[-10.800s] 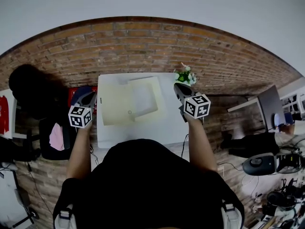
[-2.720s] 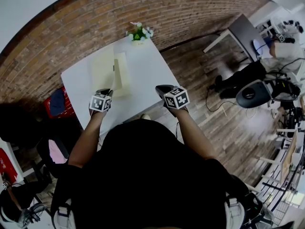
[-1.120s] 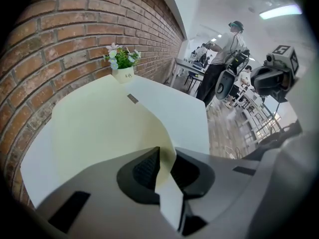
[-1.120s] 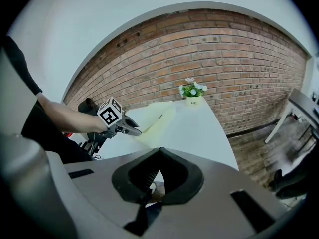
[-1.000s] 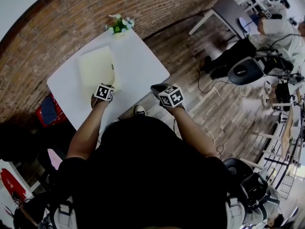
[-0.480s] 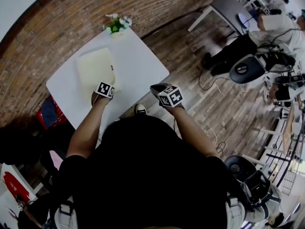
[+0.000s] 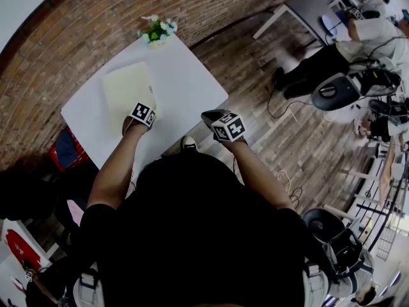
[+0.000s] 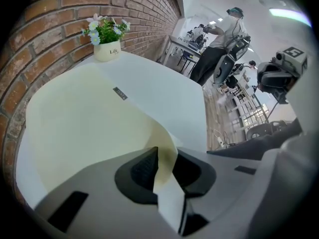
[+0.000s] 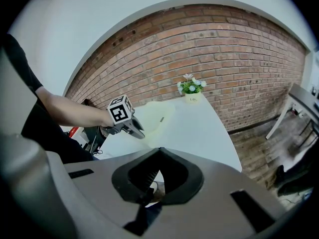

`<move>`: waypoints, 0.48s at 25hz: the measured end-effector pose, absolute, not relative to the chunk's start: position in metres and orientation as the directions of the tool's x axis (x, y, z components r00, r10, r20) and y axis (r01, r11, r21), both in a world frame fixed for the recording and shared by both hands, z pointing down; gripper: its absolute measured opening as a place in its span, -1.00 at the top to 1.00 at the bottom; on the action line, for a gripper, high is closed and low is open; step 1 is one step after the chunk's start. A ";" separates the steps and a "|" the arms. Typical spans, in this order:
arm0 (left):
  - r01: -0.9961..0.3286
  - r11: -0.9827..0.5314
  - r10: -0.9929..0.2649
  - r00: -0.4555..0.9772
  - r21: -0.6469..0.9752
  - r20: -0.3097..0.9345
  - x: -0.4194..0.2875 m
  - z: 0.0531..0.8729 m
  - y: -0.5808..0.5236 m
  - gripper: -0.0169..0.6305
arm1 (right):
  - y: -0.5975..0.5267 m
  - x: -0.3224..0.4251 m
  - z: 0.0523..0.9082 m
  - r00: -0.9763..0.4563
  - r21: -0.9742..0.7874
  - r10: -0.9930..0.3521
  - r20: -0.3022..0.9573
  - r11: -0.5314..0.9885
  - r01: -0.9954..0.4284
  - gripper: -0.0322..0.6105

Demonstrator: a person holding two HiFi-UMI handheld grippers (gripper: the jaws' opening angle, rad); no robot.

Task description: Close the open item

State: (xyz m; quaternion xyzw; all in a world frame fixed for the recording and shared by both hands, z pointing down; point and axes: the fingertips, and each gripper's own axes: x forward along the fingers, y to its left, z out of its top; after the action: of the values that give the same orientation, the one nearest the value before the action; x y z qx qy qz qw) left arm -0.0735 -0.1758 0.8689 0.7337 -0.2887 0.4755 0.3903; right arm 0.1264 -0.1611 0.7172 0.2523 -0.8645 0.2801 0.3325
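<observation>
White table (image 7: 185,88) bears cream folder (image 7: 128,85), left gripper (image 8: 167,171) pinching its corner

Bare table (image 7: 185,88) right of the folder (image 7: 124,88); flowerpot (image 7: 155,31) blocks far corner.

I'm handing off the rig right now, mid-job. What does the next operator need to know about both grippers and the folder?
The left gripper is shut on the near corner of the pale yellow paper folder; that corner curls up between its fingers.
The right gripper is shut on nothing, held off the edge of the white table.
The folder lies on the table, its cover down flat apart from the held corner.
Done: cover folded over.
Left: probably open the left gripper so the corner drops flat, then draw back.
</observation>
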 end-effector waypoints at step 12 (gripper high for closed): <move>-0.773 -0.540 -0.004 0.397 0.332 0.918 -0.073 0.871 -0.175 0.68 | -0.164 0.125 0.725 -0.648 -0.322 -0.238 0.724 0.714 -0.622 0.84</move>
State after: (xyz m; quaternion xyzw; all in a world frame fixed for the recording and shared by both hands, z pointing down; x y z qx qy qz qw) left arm -0.0726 -0.1755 0.8711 0.7339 -0.2649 0.4811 0.3997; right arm 0.1249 -0.1635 0.7253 0.2493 -0.8621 0.2841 0.3376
